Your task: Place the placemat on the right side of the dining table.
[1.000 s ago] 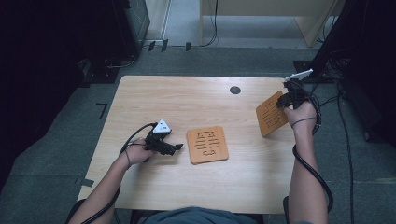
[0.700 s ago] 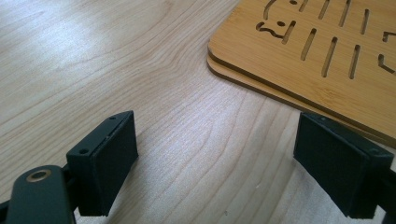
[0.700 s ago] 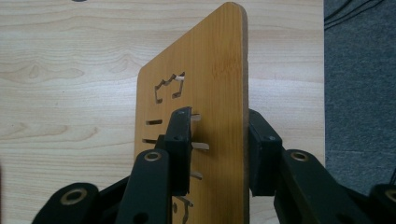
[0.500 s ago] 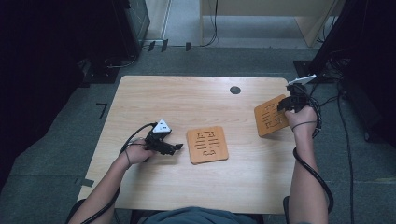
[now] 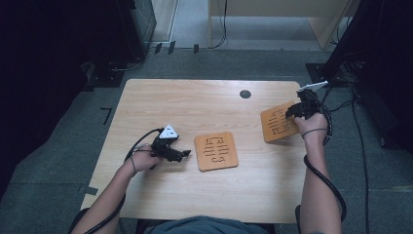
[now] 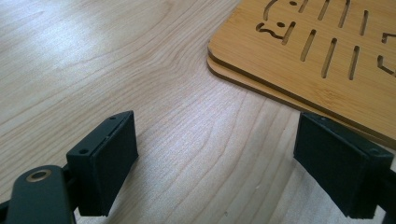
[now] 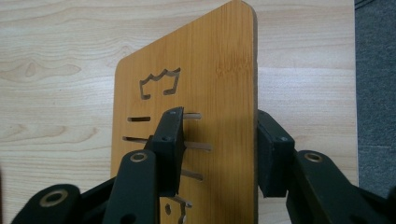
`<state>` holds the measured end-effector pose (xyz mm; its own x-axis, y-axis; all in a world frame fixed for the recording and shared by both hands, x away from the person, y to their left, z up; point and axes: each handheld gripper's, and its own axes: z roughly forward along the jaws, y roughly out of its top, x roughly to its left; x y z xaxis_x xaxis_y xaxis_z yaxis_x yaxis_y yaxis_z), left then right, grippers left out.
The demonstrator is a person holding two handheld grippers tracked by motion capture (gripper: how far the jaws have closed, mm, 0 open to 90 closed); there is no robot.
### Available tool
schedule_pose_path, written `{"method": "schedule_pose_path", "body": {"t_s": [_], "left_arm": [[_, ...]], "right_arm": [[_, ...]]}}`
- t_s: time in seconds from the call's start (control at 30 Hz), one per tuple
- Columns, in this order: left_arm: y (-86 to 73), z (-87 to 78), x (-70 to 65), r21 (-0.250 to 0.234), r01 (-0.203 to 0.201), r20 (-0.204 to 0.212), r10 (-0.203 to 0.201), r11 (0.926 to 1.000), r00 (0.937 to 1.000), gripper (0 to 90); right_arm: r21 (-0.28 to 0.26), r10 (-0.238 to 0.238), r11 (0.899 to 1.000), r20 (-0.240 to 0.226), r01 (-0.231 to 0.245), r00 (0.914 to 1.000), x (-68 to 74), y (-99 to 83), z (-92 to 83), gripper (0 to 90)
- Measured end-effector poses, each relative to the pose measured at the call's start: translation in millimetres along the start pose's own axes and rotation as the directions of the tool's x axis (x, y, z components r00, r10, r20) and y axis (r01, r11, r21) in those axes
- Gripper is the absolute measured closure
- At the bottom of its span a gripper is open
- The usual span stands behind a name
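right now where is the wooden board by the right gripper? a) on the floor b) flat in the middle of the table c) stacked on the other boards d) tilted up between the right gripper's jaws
d: the board stands on edge between the jaws of the right gripper, near the table's right edge.

I see two black grippers: the left gripper (image 5: pixel 182 154) carries a grey three-cornered plate, the right gripper (image 5: pixel 291 111) shows brass-ringed screws, and both trail black cables.

Two honey-brown bamboo mats (image 5: pixel 216 151) (image 5: pixel 277 124) show cut-out slots and a crown shape; the surface (image 5: pixel 195 107) is pale wood grain, the jaws matte black.
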<state>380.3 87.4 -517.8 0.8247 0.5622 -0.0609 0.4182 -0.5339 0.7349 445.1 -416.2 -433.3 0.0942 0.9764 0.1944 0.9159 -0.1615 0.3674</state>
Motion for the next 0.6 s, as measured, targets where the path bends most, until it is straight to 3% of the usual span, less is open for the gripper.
{"method": "schedule_pose_path", "body": {"t_s": [0.37,0.6], "left_arm": [[0.1,0.2,0.0,0.000,0.000,0.000,0.000,1.0000,1.0000,12.6],[0.3,0.2,0.0,0.001,0.000,-0.001,0.000,1.0000,1.0000,12.6]], "right_arm": [[0.029,0.021,0.999,-0.066,-0.019,0.9976,-5.6,-2.2,12.3,57.4],[0.028,0.023,0.999,-0.061,-0.021,0.9979,-9.3,-3.8,18.2,55.5]]}}
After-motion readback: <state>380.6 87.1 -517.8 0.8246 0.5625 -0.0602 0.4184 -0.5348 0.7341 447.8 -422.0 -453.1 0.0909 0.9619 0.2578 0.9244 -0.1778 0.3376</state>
